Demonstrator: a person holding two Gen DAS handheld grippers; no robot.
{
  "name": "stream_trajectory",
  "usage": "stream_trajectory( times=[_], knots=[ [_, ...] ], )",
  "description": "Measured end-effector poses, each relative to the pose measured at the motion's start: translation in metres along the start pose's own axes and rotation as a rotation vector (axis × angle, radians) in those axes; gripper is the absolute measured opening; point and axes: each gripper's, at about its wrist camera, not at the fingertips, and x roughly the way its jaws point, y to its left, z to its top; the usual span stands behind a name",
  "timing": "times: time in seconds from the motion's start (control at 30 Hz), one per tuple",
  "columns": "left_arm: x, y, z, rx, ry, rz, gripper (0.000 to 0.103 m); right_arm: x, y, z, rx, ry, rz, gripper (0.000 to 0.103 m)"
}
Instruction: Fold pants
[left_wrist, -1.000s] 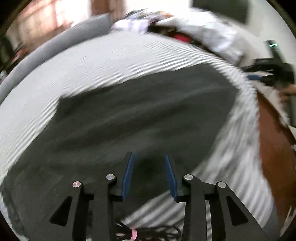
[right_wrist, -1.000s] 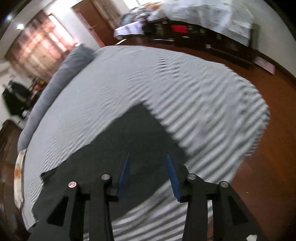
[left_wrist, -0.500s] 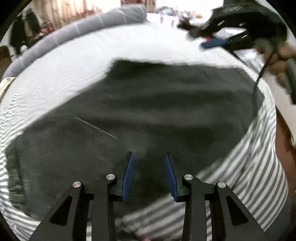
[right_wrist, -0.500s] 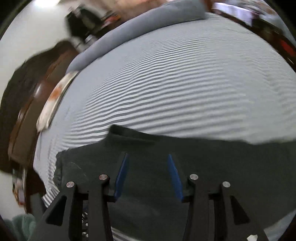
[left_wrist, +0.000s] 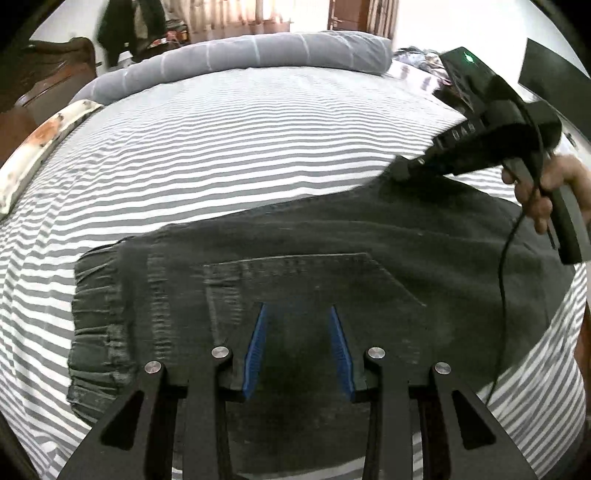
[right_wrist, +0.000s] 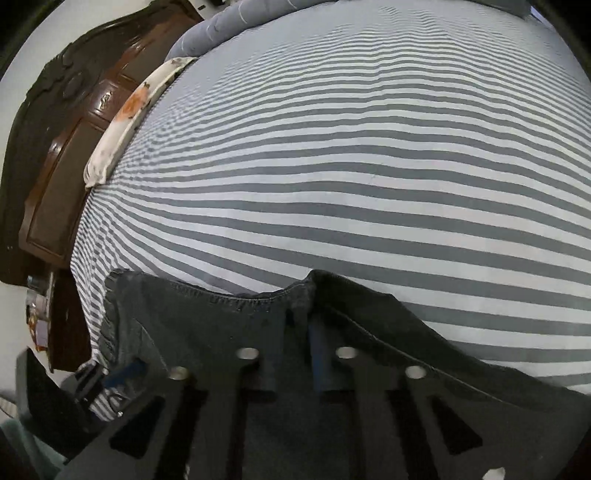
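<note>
While the dark grey pants (left_wrist: 314, 258) lie flat on the striped bed sheet (left_wrist: 240, 140), the elastic waistband (left_wrist: 96, 321) is at the left and a back pocket (left_wrist: 303, 288) faces up near the middle. Over this pocket hangs the left gripper (left_wrist: 298, 347), its jaws spread apart with nothing between the blue pads (left_wrist: 255, 347). Behind the sheet, a long grey bolster (left_wrist: 236, 62) runs along the far side of the bed, and a dark wooden headboard (right_wrist: 70, 122) stands at the left. Further right, the right gripper (right_wrist: 299, 317) has its jaws pressed together, pinching the far edge of the pants, where the cloth rises in a small peak; a hand (left_wrist: 554, 188) holds its handle at the right edge
</note>
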Motion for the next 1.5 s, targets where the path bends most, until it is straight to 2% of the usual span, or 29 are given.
stream_trajectory(
  times=[0.17, 0.33, 0.4, 0.53, 0.6, 0.67, 0.7, 0.83, 0.97, 1.13, 1.17, 1.27, 1.33, 1.43, 1.5],
  knots=[
    [-0.004, 0.016, 0.005, -0.029, -0.014, 0.046, 0.036, -0.016, 0.002, 0.009, -0.007, -0.101, -0.022, 0.005],
    [0.001, 0.037, -0.002, -0.071, 0.02, 0.086, 0.036, 0.005, 0.001, 0.015, -0.011, -0.081, -0.083, 0.004],
    [0.006, 0.047, -0.007, -0.097, 0.04, 0.09, 0.036, 0.012, -0.006, 0.017, 0.02, -0.092, -0.084, 0.004],
    [0.009, 0.05, -0.009, -0.085, 0.044, 0.079, 0.036, 0.018, -0.012, 0.021, 0.029, -0.101, -0.086, 0.005],
    [0.008, 0.044, -0.012, -0.064, 0.042, 0.094, 0.037, 0.014, -0.01, 0.02, 0.025, -0.107, -0.103, 0.01],
    [0.006, 0.041, -0.01, -0.061, 0.039, 0.107, 0.037, 0.004, -0.007, 0.02, 0.023, -0.131, -0.139, 0.024],
    [0.004, 0.04, -0.009, -0.061, 0.038, 0.116, 0.037, -0.006, -0.005, 0.018, 0.027, -0.165, -0.16, 0.025],
    [-0.019, 0.022, -0.007, -0.032, -0.017, 0.091, 0.037, -0.049, -0.006, -0.007, 0.08, -0.266, -0.145, 0.025],
    [-0.033, -0.01, -0.007, 0.072, -0.065, 0.039, 0.042, -0.068, -0.015, -0.047, 0.109, -0.262, -0.158, 0.026],
    [-0.021, -0.039, -0.009, 0.091, 0.006, -0.058, 0.043, -0.055, -0.05, -0.078, 0.21, -0.213, -0.179, 0.025],
    [-0.016, -0.042, -0.011, 0.087, 0.032, -0.069, 0.043, -0.052, -0.056, -0.079, 0.227, -0.212, -0.181, 0.022],
    [-0.003, -0.045, -0.014, 0.097, 0.07, -0.029, 0.043, -0.046, -0.07, -0.075, 0.277, -0.237, -0.168, 0.019],
    [0.006, -0.043, -0.014, 0.098, 0.092, 0.001, 0.045, -0.047, -0.075, -0.068, 0.268, -0.262, -0.187, 0.018],
    [0.007, -0.044, -0.01, 0.094, 0.088, 0.027, 0.047, -0.049, -0.084, -0.062, 0.283, -0.266, -0.16, 0.018],
    [0.005, -0.046, -0.005, 0.079, 0.086, 0.032, 0.047, -0.059, -0.088, -0.064, 0.29, -0.279, -0.137, 0.025]
  ],
)
